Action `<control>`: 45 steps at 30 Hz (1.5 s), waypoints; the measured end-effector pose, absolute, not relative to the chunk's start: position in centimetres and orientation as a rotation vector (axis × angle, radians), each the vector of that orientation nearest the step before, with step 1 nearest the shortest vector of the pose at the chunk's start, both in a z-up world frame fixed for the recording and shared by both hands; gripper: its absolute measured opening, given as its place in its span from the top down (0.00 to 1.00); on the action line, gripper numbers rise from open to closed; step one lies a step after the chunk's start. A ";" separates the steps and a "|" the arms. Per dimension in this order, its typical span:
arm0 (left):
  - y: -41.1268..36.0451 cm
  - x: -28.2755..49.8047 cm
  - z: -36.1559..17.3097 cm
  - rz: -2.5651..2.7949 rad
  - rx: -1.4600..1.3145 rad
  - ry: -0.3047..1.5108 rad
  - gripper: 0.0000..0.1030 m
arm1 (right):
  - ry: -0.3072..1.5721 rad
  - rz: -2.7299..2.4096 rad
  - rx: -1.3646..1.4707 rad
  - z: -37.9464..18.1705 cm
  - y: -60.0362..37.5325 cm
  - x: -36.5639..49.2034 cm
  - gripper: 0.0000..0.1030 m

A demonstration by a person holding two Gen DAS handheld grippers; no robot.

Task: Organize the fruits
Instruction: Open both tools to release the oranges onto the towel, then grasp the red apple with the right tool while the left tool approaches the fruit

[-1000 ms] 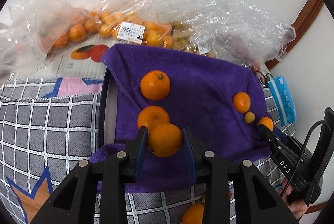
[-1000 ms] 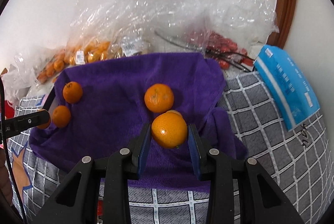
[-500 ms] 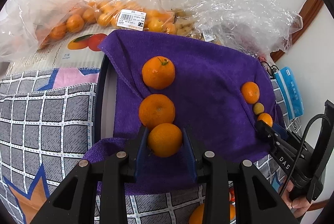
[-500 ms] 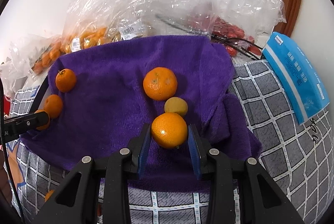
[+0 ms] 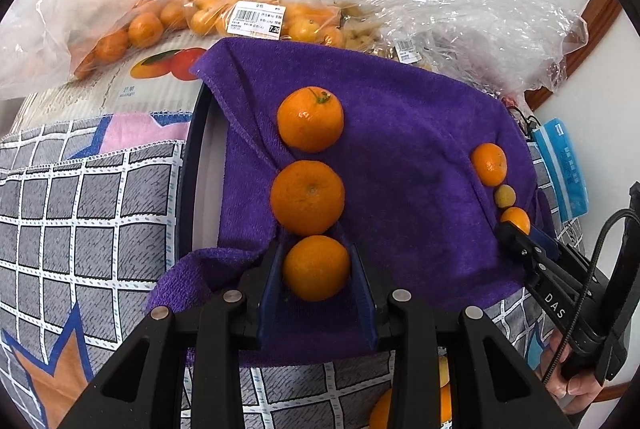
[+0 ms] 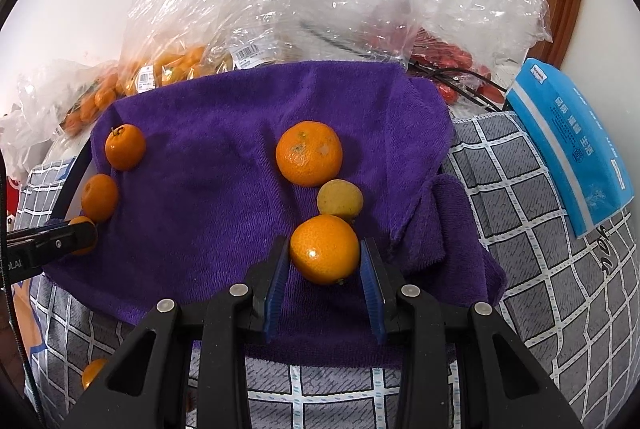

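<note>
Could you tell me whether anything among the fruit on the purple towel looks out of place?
Yes: one small yellowish fruit sits among the oranges on the purple towel, between the loose orange and the orange held in the right gripper. It is smaller and paler than every orange around it.

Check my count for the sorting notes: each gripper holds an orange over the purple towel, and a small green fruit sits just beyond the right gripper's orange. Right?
Nearly. The small fruit beyond the right gripper's orange is yellow, not green, as the right wrist view shows. The left gripper does hold an orange over the purple towel.
</note>
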State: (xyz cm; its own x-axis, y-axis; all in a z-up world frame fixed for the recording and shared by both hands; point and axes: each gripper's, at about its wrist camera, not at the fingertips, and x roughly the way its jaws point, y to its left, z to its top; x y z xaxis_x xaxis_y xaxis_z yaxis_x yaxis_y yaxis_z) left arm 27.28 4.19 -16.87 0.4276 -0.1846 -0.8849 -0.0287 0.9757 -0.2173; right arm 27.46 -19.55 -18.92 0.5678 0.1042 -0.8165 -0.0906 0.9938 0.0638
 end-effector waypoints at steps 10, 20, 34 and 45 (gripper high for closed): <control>4.3 26.4 -16.2 -0.097 -0.220 1.130 0.65 | 0.937 0.097 0.014 -17.4 -19.6 26.5 0.57; 4.1 23.8 -13.4 -0.118 -0.215 1.071 0.63 | 0.846 0.058 0.019 -13.6 -20.0 23.3 0.47; 4.9 17.6 -10.8 -0.103 -0.210 0.991 0.57 | 0.807 0.083 0.031 -11.2 -19.6 17.5 0.46; 7.0 14.0 -12.3 -0.047 -0.236 0.990 0.55 | 0.845 0.182 -0.003 -14.0 -16.9 15.0 0.47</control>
State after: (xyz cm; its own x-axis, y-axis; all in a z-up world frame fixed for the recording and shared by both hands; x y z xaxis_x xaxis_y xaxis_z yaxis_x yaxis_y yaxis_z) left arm 14.04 6.97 -12.26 0.5501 -0.1467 -0.8221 -0.0673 0.9735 -0.2187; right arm 15.04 -16.93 -13.99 0.6494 0.1589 -0.7436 -0.1611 0.9845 0.0697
